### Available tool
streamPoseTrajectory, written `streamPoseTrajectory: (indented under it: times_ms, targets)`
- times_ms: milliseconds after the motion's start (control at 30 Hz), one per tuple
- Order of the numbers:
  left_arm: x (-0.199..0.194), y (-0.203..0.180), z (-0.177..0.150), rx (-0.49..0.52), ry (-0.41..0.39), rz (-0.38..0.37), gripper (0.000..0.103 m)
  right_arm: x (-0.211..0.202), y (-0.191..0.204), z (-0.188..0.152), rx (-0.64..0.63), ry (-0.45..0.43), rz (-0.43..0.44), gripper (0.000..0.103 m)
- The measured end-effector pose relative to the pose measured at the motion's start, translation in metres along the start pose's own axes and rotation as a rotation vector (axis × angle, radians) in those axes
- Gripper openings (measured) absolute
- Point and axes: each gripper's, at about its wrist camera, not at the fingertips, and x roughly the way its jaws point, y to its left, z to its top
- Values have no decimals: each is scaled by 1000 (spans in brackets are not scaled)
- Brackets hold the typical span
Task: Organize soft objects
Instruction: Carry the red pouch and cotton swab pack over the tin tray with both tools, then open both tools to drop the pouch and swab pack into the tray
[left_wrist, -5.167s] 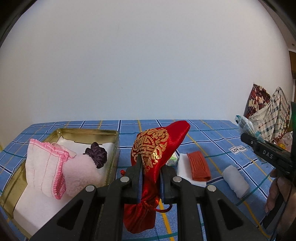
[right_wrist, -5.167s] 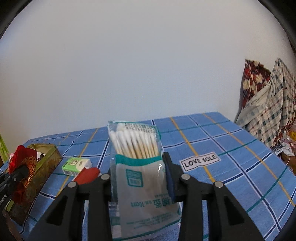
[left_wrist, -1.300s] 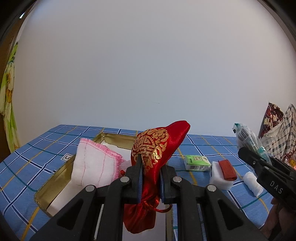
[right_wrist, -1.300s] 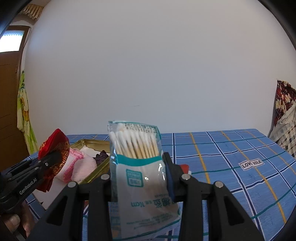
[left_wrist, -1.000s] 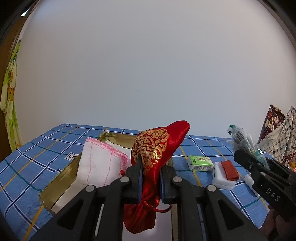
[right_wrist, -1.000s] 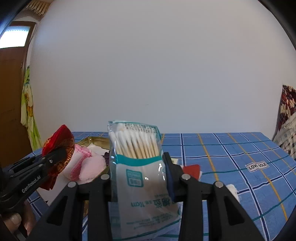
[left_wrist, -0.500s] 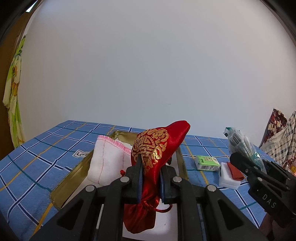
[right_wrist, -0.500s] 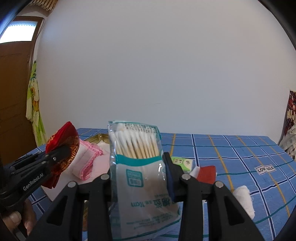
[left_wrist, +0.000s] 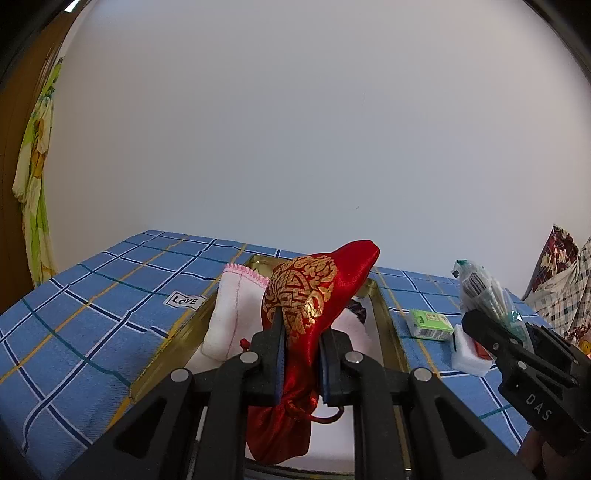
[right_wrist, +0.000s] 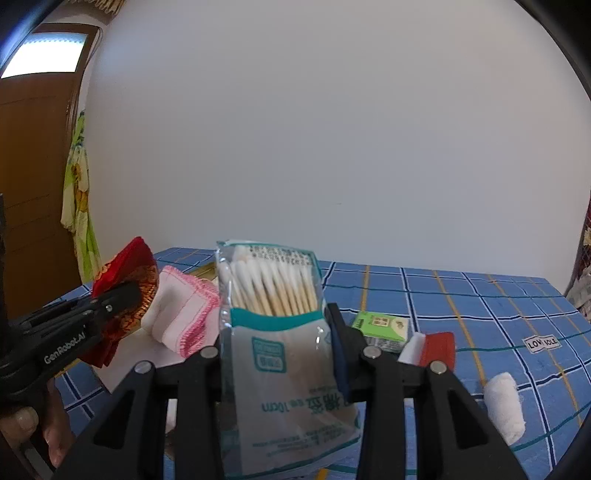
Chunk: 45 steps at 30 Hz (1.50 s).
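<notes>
Above the tin (left_wrist: 384, 317), the left gripper (left_wrist: 300, 356) clamps a red pouch (left_wrist: 314, 291); at its three o'clock, the right gripper (right_wrist: 277, 350) pinches a swab pack (right_wrist: 273, 332).

Both loads carried leftward, over the tin

Ahead of the left gripper's (left_wrist: 300, 341) jaws, the gold tin (left_wrist: 384, 325) now sits straight in front rather than off to their left, with the white pink-edged cloth (left_wrist: 236, 314) just beyond the left jaw. Past the right gripper's (right_wrist: 275, 354) jaws, the green box (right_wrist: 382, 326) and red-topped sponge (right_wrist: 430, 345) have slid from the left side to the right.
</notes>
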Motion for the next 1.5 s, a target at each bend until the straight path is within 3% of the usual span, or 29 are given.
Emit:
streamPoseTrajectory:
  times_ms: [333,600,1100,1233,1300,1400,1433,1467,1500]
  targets:
    - [5,22,20,44,32,20,15,22,5,3,14,75,98,38]
    - [31,41,38,48,144,-10,15,53,11,19,22,144,139,38]
    - [88,53,79,62,302,-6,15,124,21,47,0,248,98,38]
    - [107,51,89,90,315,15,16,138,18,50,8,261,95,40]
    - [118,51,89,83,342,-14,18,146,20,50,18,275,109,44]
    - [127,53,85,77,378,-30,28,142,16,48,60,265,148,73]
    - [126,56,83,70,375,-39,40,139,15,47,68,257,155,84]
    - [125,58,83,65,370,-34,59,133,14,47,76,242,155,89]
    - [123,60,82,57,359,-23,68,125,13,46,78,228,156,90]
